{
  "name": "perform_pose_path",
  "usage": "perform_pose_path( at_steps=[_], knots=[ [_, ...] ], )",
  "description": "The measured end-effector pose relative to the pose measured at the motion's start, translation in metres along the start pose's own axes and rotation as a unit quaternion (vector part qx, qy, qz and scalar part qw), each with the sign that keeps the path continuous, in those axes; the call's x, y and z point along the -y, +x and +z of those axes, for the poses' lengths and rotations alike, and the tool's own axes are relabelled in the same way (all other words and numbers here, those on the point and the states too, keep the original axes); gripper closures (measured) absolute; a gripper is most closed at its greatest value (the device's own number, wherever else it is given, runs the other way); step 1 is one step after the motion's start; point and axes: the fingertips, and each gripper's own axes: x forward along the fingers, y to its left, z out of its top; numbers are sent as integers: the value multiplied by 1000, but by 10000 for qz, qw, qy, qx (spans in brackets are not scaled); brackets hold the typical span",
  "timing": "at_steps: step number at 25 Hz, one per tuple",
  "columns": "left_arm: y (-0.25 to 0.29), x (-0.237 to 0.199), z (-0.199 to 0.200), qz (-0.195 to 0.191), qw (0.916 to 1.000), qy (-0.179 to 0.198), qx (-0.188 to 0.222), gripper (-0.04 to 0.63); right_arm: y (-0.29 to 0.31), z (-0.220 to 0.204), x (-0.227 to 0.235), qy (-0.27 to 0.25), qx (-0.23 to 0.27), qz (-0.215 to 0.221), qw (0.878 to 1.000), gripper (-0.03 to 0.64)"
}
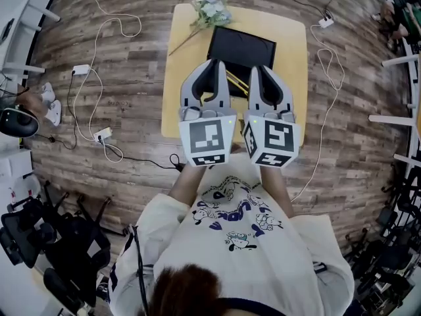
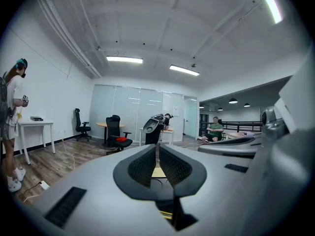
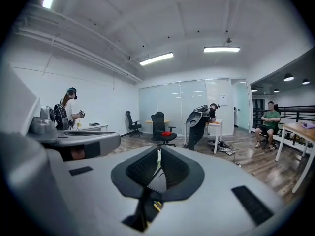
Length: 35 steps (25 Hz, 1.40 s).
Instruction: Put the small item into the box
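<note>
An open black box (image 1: 253,48) lies on the small yellow table (image 1: 293,64) below me. Thin yellow sticks (image 1: 237,81) show in the gap between my two grippers, at the box's near edge. My left gripper (image 1: 214,63) and right gripper (image 1: 262,70) are held up side by side above the table, pointing roughly level across the room. The left gripper view shows its jaws (image 2: 157,149) together with nothing between them. In the right gripper view the jaws (image 3: 158,154) are likewise shut and empty. Much of the box is hidden behind the grippers.
A bunch of pale flowers (image 1: 210,8) lies at the table's far edge. Cables and a power strip (image 1: 103,134) run over the wooden floor on the left. Office chairs (image 2: 118,134), desks and other people (image 3: 268,122) stand further off in the room.
</note>
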Motion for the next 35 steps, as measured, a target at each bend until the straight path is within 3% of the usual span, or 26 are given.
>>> perform_pose_path(
  at_steps=[35],
  knots=[
    [-8,17,11,-103,9998,100,147,561,-15,5,5,127,178,-31,9998,580]
  ],
)
